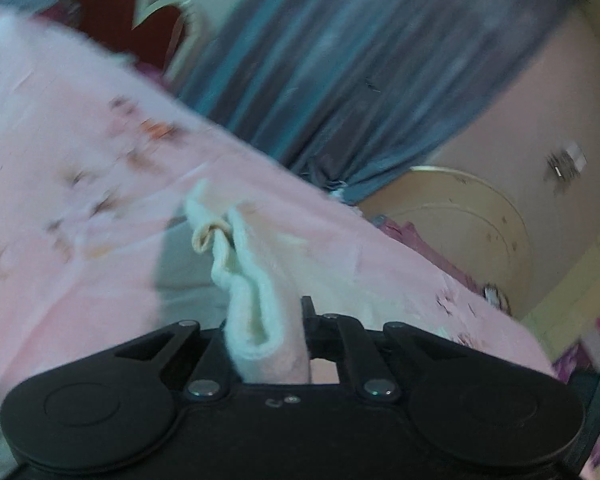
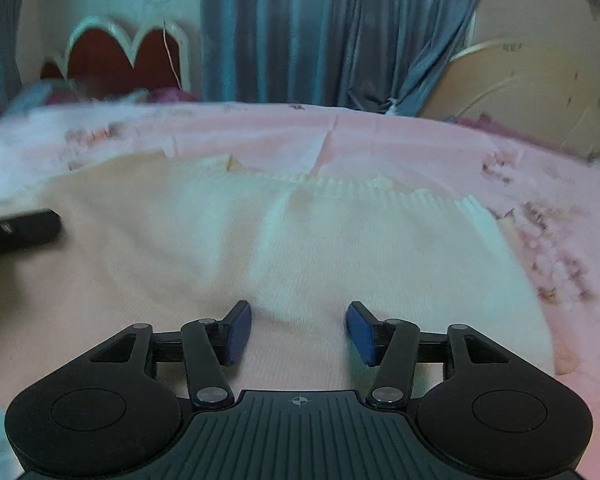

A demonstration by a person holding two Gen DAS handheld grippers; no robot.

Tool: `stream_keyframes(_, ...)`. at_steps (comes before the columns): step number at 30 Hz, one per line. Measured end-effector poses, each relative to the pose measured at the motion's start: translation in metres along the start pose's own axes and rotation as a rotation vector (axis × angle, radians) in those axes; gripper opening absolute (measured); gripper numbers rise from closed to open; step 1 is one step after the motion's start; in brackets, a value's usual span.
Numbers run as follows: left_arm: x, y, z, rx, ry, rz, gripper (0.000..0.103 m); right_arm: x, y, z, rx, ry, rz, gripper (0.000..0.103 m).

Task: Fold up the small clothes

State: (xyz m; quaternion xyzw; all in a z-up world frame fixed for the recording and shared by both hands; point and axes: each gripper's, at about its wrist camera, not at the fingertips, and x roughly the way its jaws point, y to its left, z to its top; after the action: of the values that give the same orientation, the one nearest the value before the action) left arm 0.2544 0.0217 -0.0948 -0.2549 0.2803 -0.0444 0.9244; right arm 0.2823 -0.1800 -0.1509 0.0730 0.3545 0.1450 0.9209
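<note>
Between the left gripper's (image 1: 266, 332) closed fingers a bunched fold of the cream sweater (image 1: 256, 280) is pinched and lifted off the pink bedsheet (image 1: 80, 168). Right gripper (image 2: 298, 330) hovers with fingers (image 2: 239, 330) about half open over the sweater, which lies spread flat on the bed, gripping nothing. Grey curtains (image 2: 292, 32) hang behind.

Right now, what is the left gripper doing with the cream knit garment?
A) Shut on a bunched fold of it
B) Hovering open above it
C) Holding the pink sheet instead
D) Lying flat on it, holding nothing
A: in the left wrist view the left gripper has its jaws closed on a bunched fold of the cream knit garment, raised over the pink bedsheet.
</note>
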Motion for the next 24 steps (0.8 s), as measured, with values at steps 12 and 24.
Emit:
stream_keyframes(12, 0.045, -0.157, -0.057, 0.397, 0.174, -0.182, 0.007, -0.073, -0.138, 0.002, 0.277, -0.076, 0.041, 0.054)
stream_keyframes(24, 0.029, -0.184, -0.134, 0.629, 0.324, -0.217, 0.052, -0.071, -0.171, -0.005, 0.434, 0.035, 0.252, 0.054)
